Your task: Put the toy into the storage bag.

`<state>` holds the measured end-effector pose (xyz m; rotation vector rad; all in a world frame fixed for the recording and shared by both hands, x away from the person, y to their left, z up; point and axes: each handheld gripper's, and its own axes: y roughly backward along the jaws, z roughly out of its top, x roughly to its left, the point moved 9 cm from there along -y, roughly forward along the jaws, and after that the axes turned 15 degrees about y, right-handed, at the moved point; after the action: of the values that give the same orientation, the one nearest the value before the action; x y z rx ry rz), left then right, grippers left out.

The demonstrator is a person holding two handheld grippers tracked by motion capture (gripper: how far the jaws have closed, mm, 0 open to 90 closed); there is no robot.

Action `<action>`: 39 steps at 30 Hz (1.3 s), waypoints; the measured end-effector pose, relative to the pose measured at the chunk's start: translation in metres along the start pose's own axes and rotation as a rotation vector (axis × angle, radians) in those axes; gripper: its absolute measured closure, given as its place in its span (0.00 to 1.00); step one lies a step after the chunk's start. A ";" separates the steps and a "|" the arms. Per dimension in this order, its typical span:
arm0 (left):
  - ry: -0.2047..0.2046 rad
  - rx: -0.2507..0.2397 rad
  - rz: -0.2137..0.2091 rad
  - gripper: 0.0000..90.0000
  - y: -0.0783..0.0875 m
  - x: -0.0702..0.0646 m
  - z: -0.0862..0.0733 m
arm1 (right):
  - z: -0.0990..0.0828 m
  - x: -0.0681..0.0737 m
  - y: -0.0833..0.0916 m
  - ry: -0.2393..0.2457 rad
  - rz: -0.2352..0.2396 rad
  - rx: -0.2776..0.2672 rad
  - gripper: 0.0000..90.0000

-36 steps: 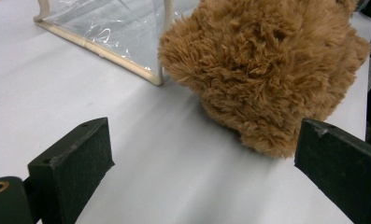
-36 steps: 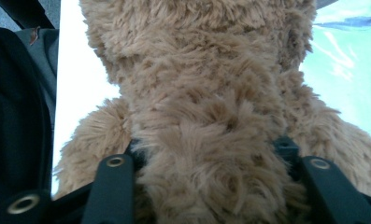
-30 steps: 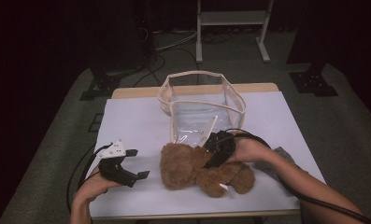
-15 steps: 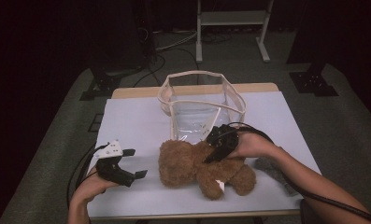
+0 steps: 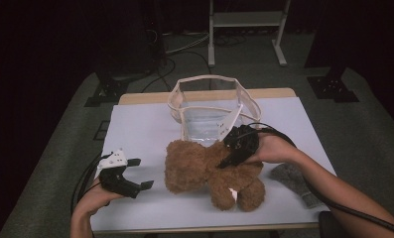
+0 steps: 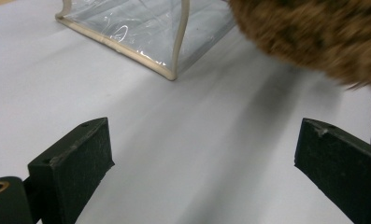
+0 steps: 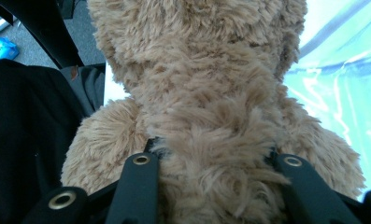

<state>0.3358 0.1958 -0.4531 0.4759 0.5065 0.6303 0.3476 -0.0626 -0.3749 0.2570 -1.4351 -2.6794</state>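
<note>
A brown teddy bear (image 5: 199,168) lies on the white table (image 5: 135,129) in front of a clear plastic bag with cream trim (image 5: 212,106). My right gripper (image 5: 228,159) comes in from the right and is shut on the bear's body; its jaws have just been closing on the fur. In the right gripper view both jaws sink into the bear (image 7: 206,93) on either side of the right gripper (image 7: 216,161), with the bag (image 7: 342,70) behind. My left gripper (image 5: 141,173) rests open at the table's left, apart from the bear. Its own view shows the left gripper (image 6: 202,140) over bare table, the bag (image 6: 141,32) and the bear (image 6: 314,37) ahead.
A grey piece of cloth (image 5: 294,181) lies on the table at the right, under the person's right forearm. Black cables trail from both grippers. Dark floor, stands and a metal frame surround the table.
My right gripper has risen a little with the bear's body in it, and the bear has lifted and shifted slightly toward the bag. The left gripper has stayed put.
</note>
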 end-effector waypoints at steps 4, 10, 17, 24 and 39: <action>0.005 -0.004 0.002 0.04 0.000 0.001 0.000 | 0.012 0.002 0.013 0.022 -0.010 -0.016 0.72; 0.008 0.002 0.001 0.04 -0.001 0.002 -0.002 | 0.028 0.003 0.032 0.045 -0.017 -0.039 0.72; 0.010 0.003 0.004 0.04 0.000 0.004 -0.003 | 0.057 0.001 0.061 0.073 -0.017 -0.050 0.72; 0.022 -0.009 0.005 0.04 0.003 0.006 -0.003 | 0.085 -0.002 0.082 0.107 -0.018 -0.051 0.72; 0.029 -0.009 0.015 0.04 0.006 0.011 -0.006 | 0.144 -0.036 0.133 0.144 -0.112 -0.037 0.71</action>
<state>0.3376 0.2091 -0.4576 0.4627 0.5279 0.6546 0.3556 -0.0128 -0.1823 0.5305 -1.3663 -2.7065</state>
